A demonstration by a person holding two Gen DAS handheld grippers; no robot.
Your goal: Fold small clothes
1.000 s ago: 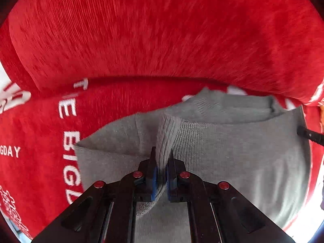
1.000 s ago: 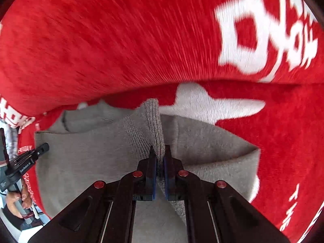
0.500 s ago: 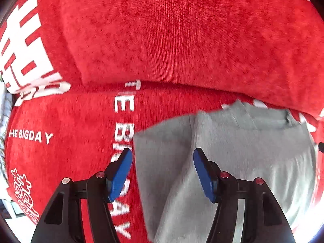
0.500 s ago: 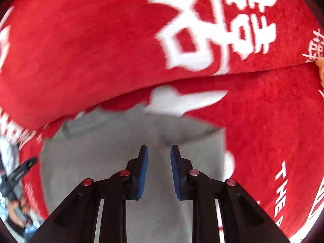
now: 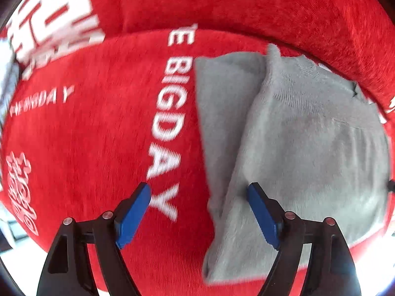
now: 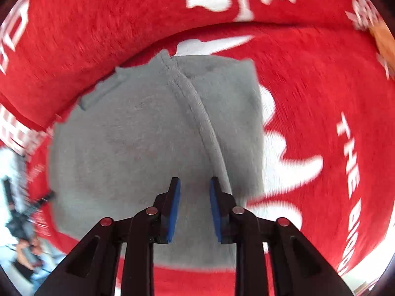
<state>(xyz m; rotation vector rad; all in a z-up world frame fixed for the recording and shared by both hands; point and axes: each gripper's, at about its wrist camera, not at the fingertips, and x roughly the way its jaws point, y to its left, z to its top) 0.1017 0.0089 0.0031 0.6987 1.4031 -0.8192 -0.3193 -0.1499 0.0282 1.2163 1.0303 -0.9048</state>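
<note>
Left gripper [image 5: 198, 206]: jaws spread wide, nothing between them, straddling the left edge of the grey garment [image 5: 296, 143]. Right gripper [image 6: 195, 203]: jaws parted a little, gripping nothing, above the garment's [image 6: 138, 148] middle, just left of a raised ridge of cloth. Garment lies folded on a red cover [image 5: 86, 148] with white lettering, its far edge beside a red cushion [image 6: 98, 29].
</note>
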